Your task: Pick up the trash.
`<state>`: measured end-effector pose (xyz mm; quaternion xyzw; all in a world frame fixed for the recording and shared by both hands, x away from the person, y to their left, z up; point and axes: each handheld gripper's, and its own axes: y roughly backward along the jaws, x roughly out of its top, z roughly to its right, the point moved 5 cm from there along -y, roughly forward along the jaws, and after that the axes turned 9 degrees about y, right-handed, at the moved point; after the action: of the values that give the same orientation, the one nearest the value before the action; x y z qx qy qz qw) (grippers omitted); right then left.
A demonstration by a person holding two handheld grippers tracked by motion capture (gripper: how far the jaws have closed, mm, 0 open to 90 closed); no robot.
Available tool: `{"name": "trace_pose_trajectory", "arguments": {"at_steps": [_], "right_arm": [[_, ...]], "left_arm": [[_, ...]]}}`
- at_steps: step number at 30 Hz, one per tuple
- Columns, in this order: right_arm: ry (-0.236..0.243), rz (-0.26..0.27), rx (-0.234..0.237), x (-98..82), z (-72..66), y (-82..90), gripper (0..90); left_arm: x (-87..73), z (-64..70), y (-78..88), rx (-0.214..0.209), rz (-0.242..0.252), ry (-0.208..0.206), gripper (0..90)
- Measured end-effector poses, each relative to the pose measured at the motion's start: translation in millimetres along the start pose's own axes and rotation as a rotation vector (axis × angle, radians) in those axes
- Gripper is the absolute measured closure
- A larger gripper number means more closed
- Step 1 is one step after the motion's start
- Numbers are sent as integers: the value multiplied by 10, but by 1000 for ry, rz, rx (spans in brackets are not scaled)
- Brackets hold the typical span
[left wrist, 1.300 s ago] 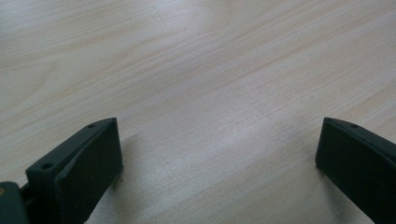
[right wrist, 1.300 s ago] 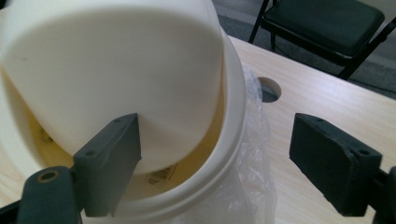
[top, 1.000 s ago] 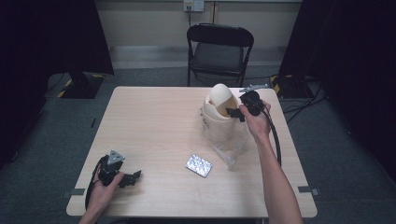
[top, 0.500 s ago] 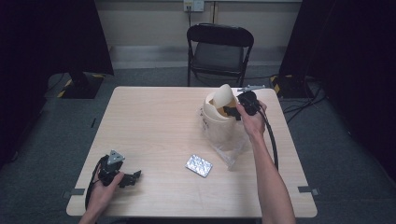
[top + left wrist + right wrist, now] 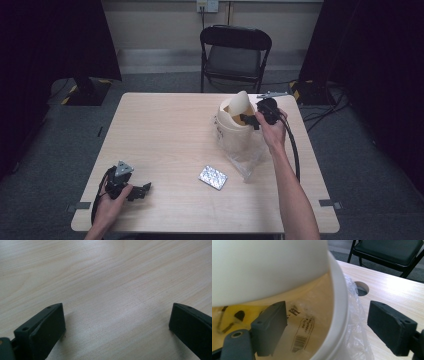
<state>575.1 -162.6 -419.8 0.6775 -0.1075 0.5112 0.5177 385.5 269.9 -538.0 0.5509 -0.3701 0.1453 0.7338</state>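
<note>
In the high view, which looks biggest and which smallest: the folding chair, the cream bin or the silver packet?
1. Folding chair, though it stands farther from the camera.
2. Cream bin, with its swing lid tipped up.
3. Silver packet, plainly the smallest, flat on the table.

A black folding chair [image 5: 235, 52] stands at the bench's [image 5: 165, 130] far edge on grey carpet [image 5: 45, 150]; black curtains [image 5: 55, 35] flank a pale wall [image 5: 160, 20].

Both forearms are bare, no sleeves anywhere. The left gripper [image 5: 131, 190] is black with a grey three-cornered plate on top; the right gripper [image 5: 254, 120] trails a thick black cable. Their chunky black jaws have small screw holes.
</note>
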Motion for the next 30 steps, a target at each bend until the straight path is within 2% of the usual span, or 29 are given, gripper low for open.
{"name": "trace_pose_trajectory", "arguments": {"at_steps": [7,9,10,11,12,13,16,17,20,25,26,27,30], "right_arm": [[10,27,12,-8,-72,64,157],[9,34,5,-7,-66,130,159],[-10,45,-8,-16,-34,200,159],[-10,45,-8,-16,-34,200,159],[-4,59,-3,-19,-22,292,159],[-4,59,-3,-19,-22,292,159],[2,82,1,-57,-51,454,159],[2,82,1,-57,-51,454,159],[13,75,12,-182,-107,592,159],[4,60,17,-320,-156,682,160],[12,61,25,-374,-212,725,160],[12,61,25,-374,-212,725,160],[23,54,36,-515,-376,802,160]], "left_arm": [[0,0,-1,-1,0,0,0],[0,0,-1,-1,0,0,0],[0,0,-1,-1,0,0,0],[0,0,-1,-1,0,0,0],[0,0,-1,-1,1,0,0],[0,0,-1,-1,1,0,0],[2,-2,-1,-1,-1,-3,0],[2,-2,-1,-1,-1,-3,0],[2,-2,-2,-1,-1,-2,0],[2,-2,-2,-1,-1,-3,0],[2,-1,-2,-1,0,-1,0],[2,-1,-2,-1,0,-1,0],[2,-1,-2,-1,0,-1,0]]}}
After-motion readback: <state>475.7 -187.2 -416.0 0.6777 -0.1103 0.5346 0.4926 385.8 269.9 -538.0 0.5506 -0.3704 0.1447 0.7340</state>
